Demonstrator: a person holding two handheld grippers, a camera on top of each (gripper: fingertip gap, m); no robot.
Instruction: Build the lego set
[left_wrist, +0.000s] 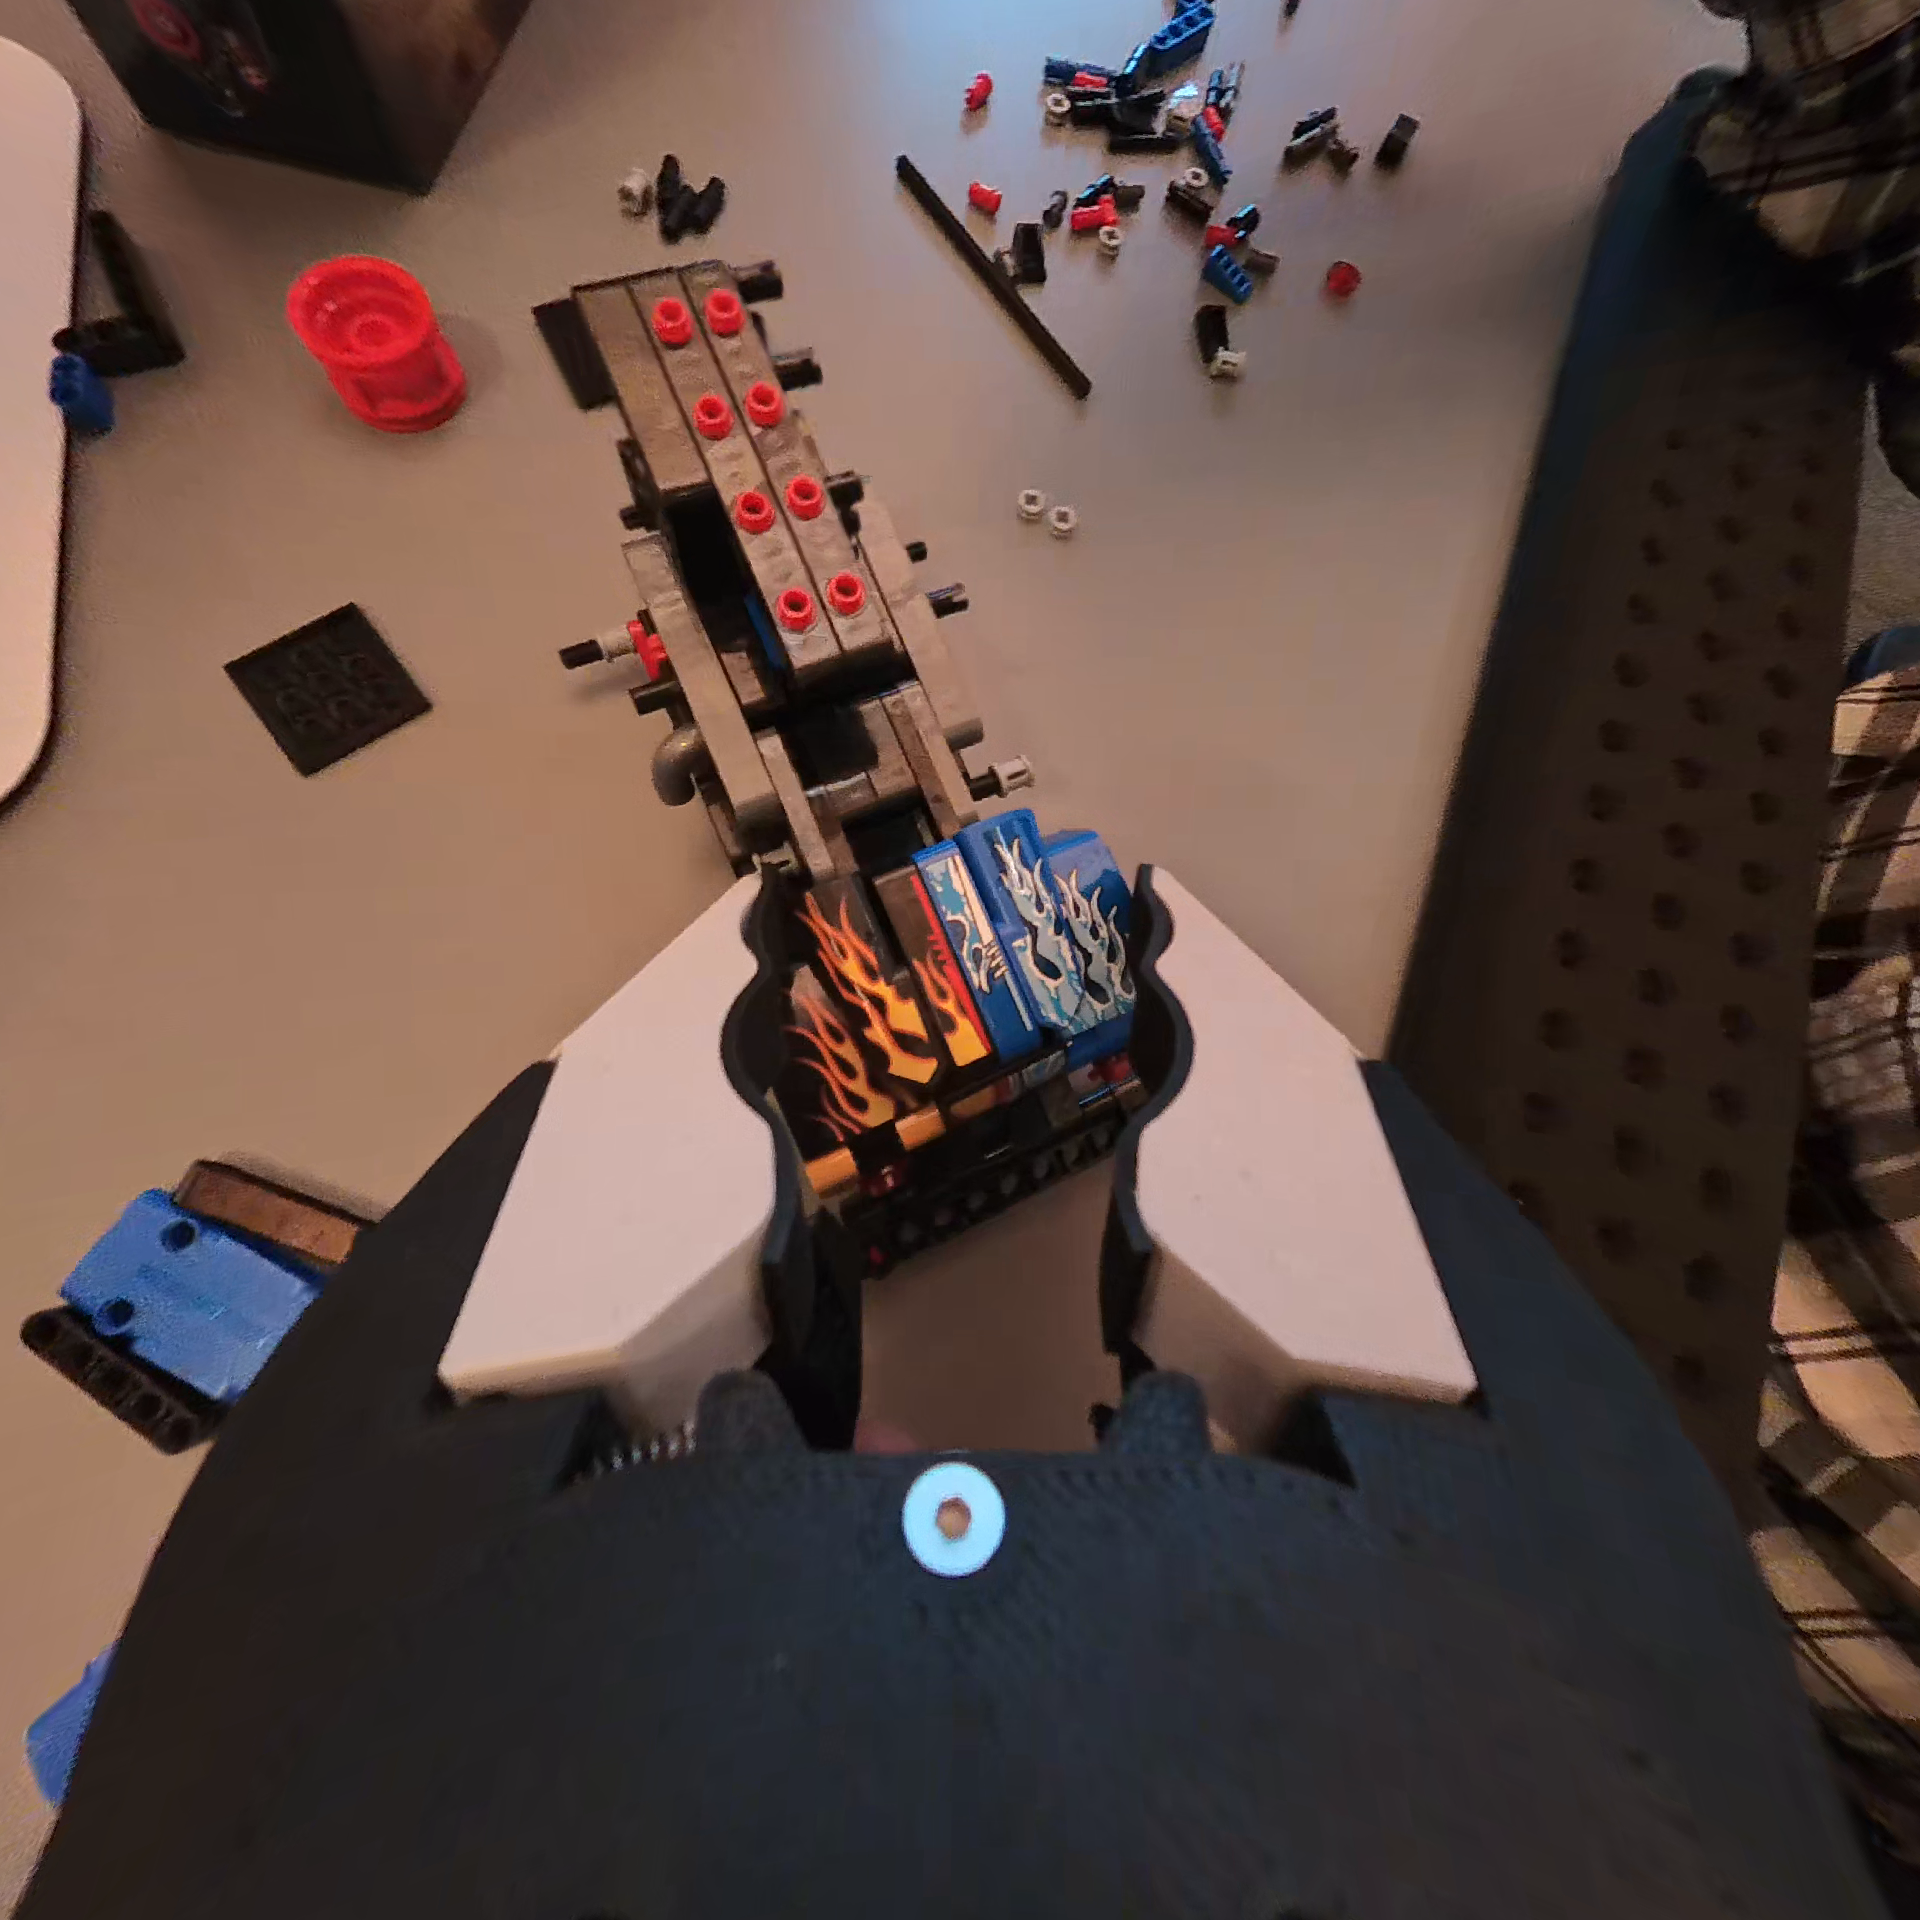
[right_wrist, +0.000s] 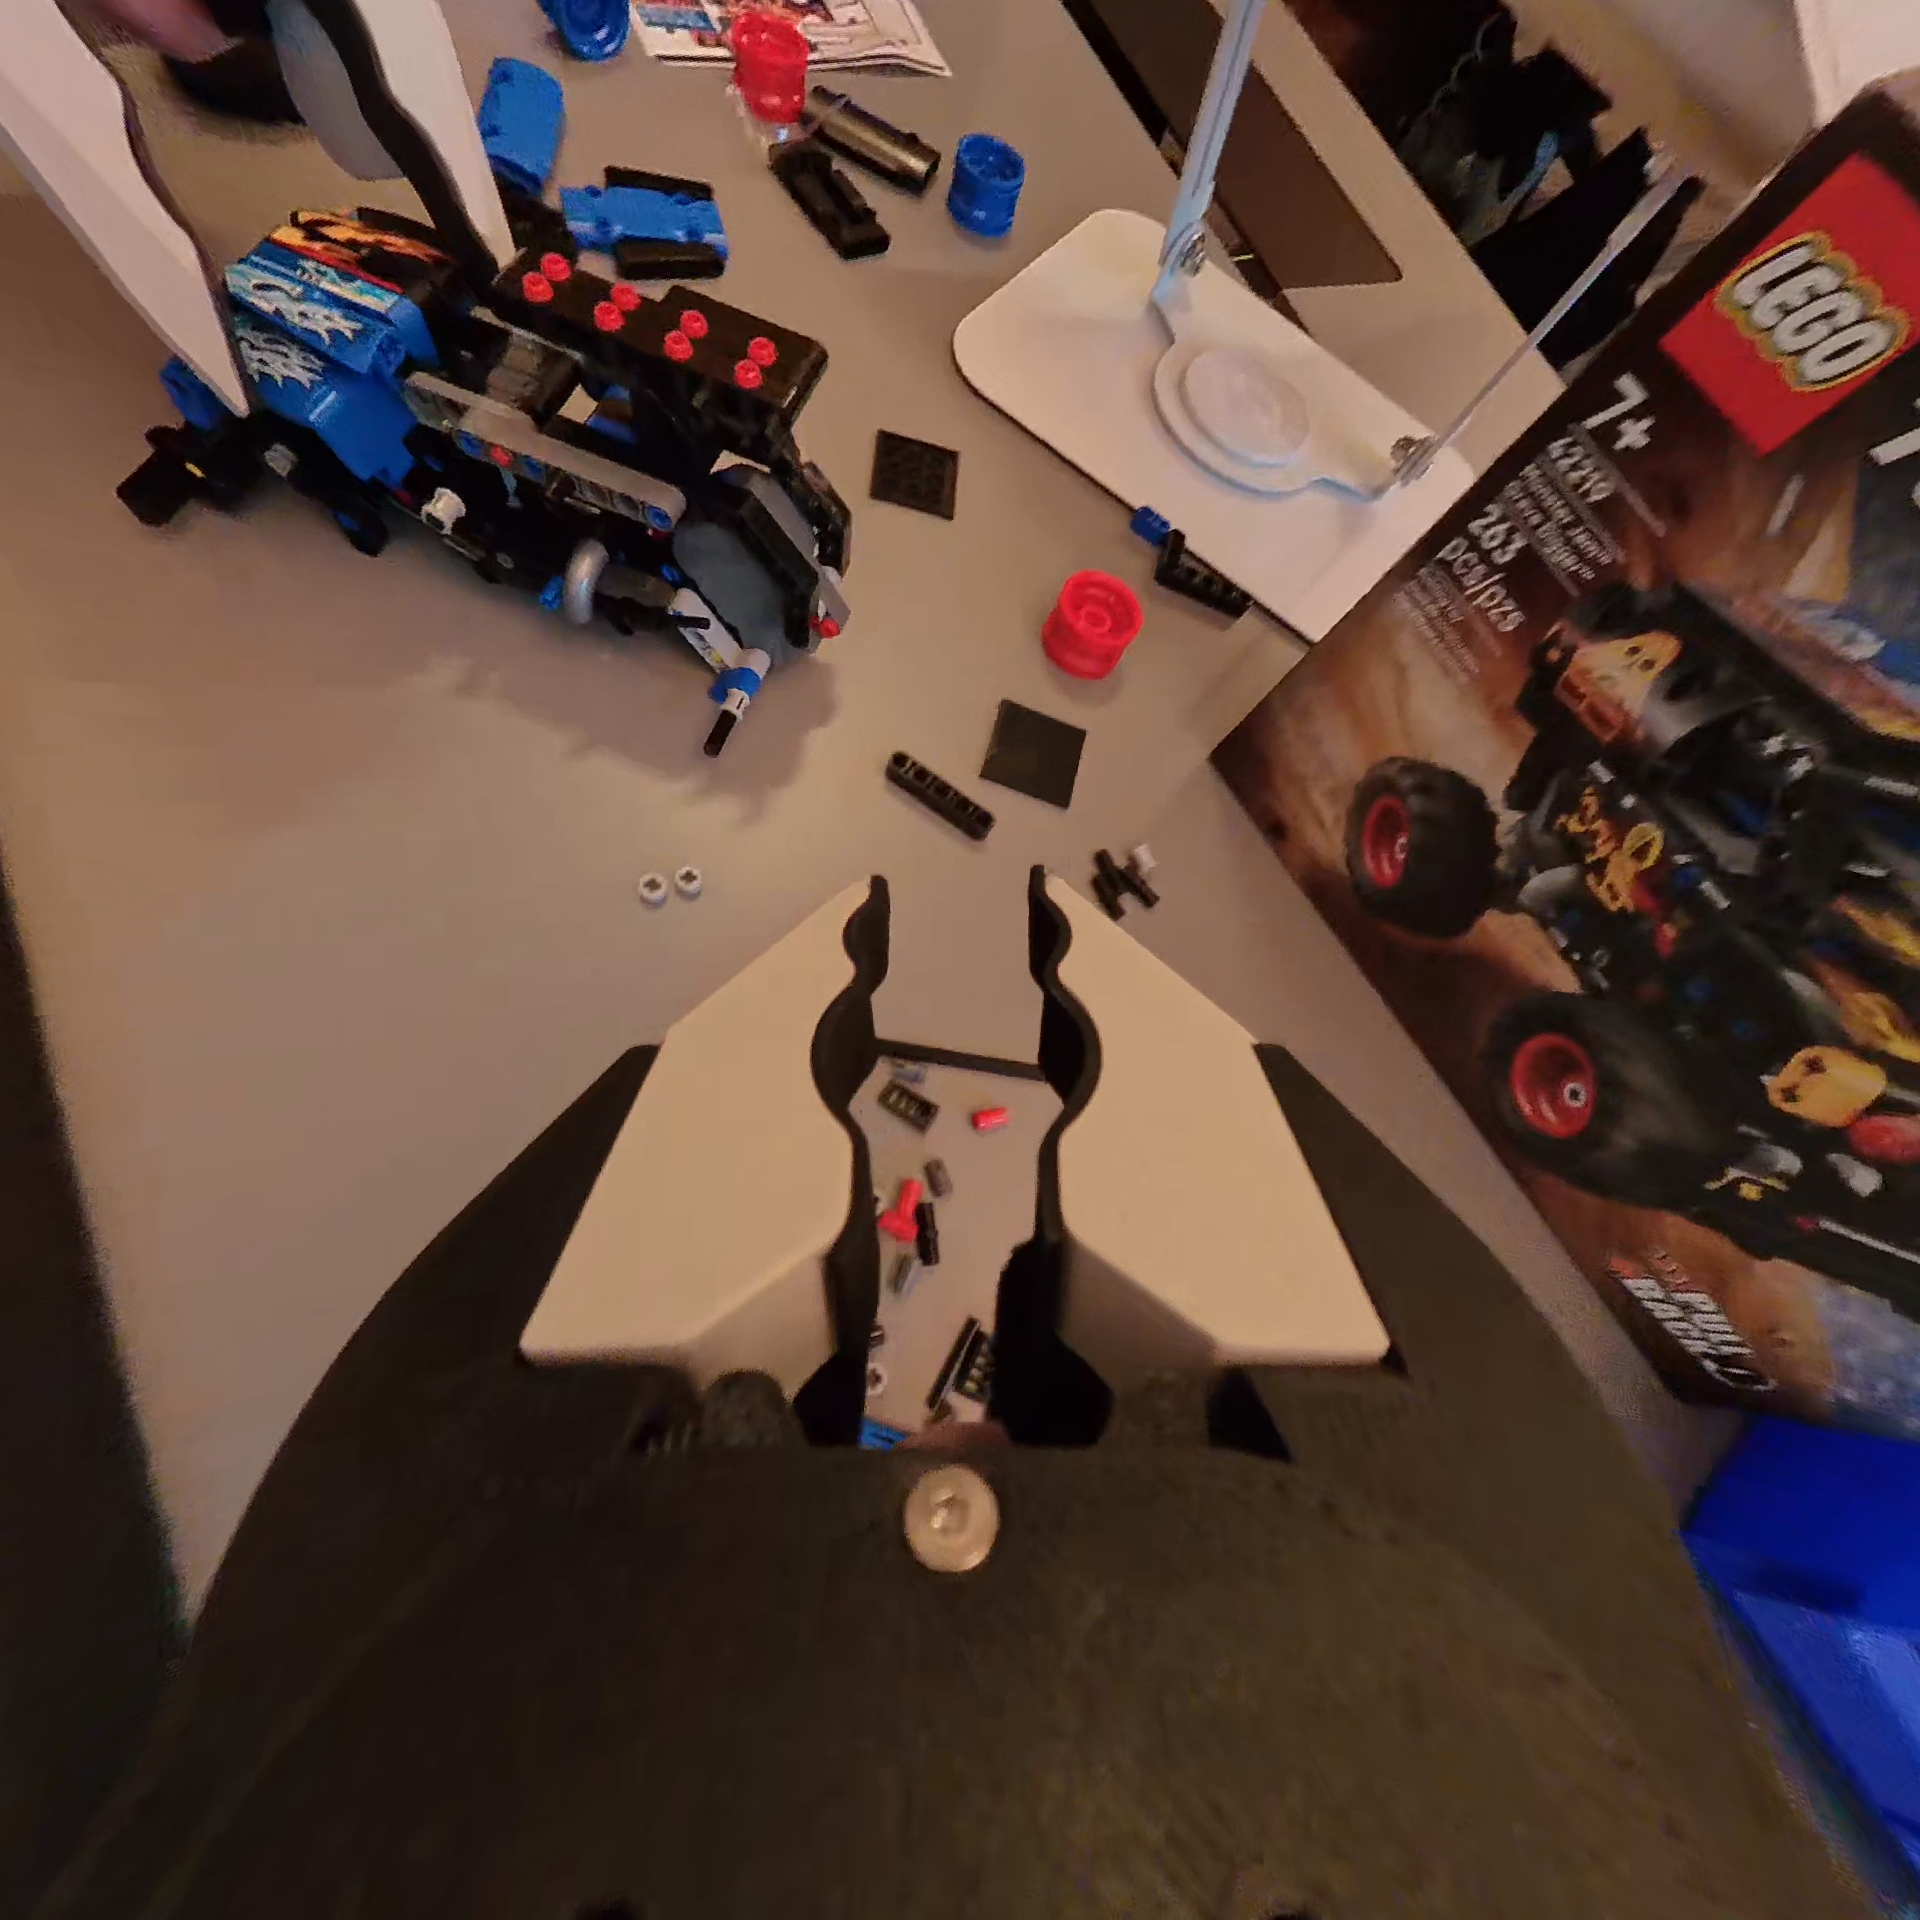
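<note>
Right now the left tongs (left_wrist: 951, 977) are clenched on the flame-stickered end of the half-built lego truck (left_wrist: 790, 582), one finger on each side of the orange and blue-white panels. The truck's long black chassis stretches away from them across the grey surface (left_wrist: 312, 935), with eight red pins (left_wrist: 764, 403) standing in two rows on its top. In the right wrist view the same truck (right_wrist: 540, 436) sits at the upper left with the left tongs (right_wrist: 343, 281) coming down on its stickered end, its far end resting on the surface.

The right tongs (right_wrist: 956, 894) hang released above the surface, well apart from the truck, their fingers parted with nothing between them; small loose pieces (right_wrist: 914, 1195) lie on the surface below the gap. Just ahead of them are a short black beam (right_wrist: 940, 795), a flat black square plate (right_wrist: 1032, 753), a red wheel hub (right_wrist: 1091, 623) and a second black plate (right_wrist: 914, 473). Two small grey bushes (right_wrist: 668, 884) lie side by side to their left.

A scatter of red, blue and black pins (left_wrist: 1164, 135) and a long black axle (left_wrist: 992, 275) lie beyond the truck in the left wrist view. The set's box (right_wrist: 1662, 831) stands at the right edge, beside the white base of a stand (right_wrist: 1091, 343). A plaid sleeve (left_wrist: 1849, 1039) shows at the right of the left wrist view
</note>
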